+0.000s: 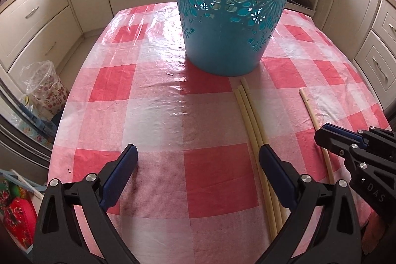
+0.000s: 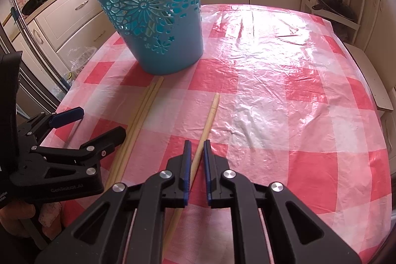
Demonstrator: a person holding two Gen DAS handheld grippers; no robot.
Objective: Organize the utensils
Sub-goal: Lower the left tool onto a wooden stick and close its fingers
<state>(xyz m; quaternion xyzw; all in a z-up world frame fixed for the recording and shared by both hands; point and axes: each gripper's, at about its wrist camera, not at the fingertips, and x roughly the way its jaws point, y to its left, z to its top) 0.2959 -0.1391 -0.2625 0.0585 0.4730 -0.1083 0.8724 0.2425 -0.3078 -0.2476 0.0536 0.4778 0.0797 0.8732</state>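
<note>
While you work across the table from left to right, take the blue basket (image 2: 153,24) as your reference. It stands upright on the checked tablecloth (image 2: 284,95), and pale stick ends show through its cut-out wall.

Your left gripper (image 1: 198,155) is on the near side of the basket, spread wide, holding nothing. Its right finger (image 1: 277,175) sits just beside the chopstick bundle (image 1: 250,115).

The bundle's far ends reach almost to the basket's base. It consists of pale, slender, round sticks lying side by side and touching.

Right of the bundle, apart from it, lies the single chopstick (image 2: 209,120). Your right gripper (image 2: 196,147) straddles it with the jaws nearly together. Whether the pads already press on the stick cannot be told.

Risks from here:
- A thin round stick may roll or pivot out if you close off-centre.
- Pressing down may snag the wrinkled plastic cloth.
- The two grippers are near each other; a lift may clip the left one or scatter the bundle.
- The long stick may strike the basket rim and tip it.
</note>
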